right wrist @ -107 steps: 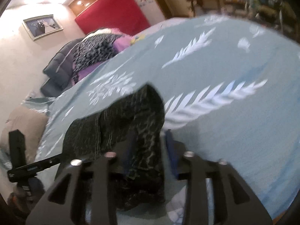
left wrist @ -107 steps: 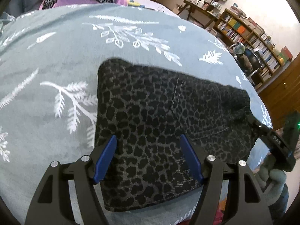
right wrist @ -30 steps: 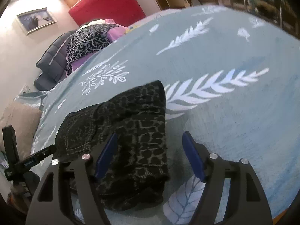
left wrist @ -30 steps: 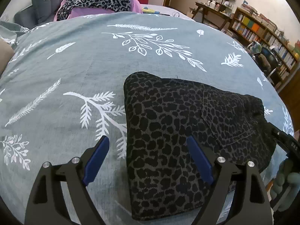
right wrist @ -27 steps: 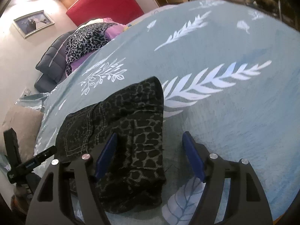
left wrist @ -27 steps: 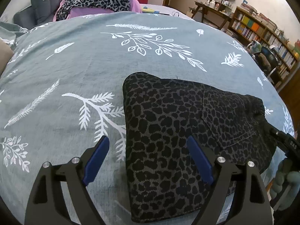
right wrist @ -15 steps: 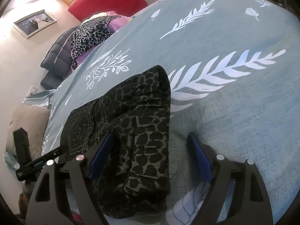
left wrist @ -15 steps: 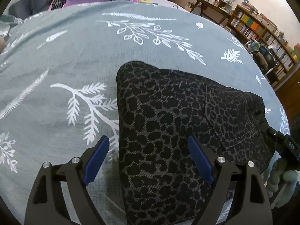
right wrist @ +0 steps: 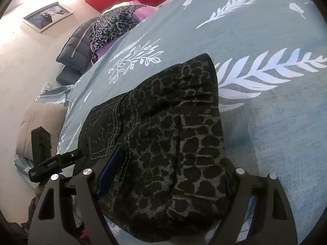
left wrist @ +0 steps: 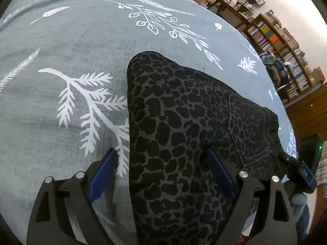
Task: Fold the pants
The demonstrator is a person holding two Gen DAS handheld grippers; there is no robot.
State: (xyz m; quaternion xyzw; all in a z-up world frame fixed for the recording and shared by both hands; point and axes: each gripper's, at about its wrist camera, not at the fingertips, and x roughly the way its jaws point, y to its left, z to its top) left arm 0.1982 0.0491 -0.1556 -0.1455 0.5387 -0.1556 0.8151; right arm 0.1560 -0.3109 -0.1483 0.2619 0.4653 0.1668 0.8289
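The dark leopard-print pants lie folded into a thick bundle on the grey-green bedspread, near its front edge. My left gripper is open, its blue fingers straddling the bundle's near end, one finger over bare bedspread. In the right wrist view the same pants show their stitched back pocket at left. My right gripper is open around the bundle's other end, the cloth bulging up between the fingers. Each gripper appears at the edge of the other's view.
A pile of leopard and purple clothes and a dark padded jacket lie at the far end of the bed. A beige pillow lies off the bed's side. Bookshelves and a wooden door stand beyond the bed.
Both grippers have moved forward and lower onto the bundle, so the pants now fill more of each view. The right gripper, shut on cloth 3.6 s ago, is open. The pants stay put.
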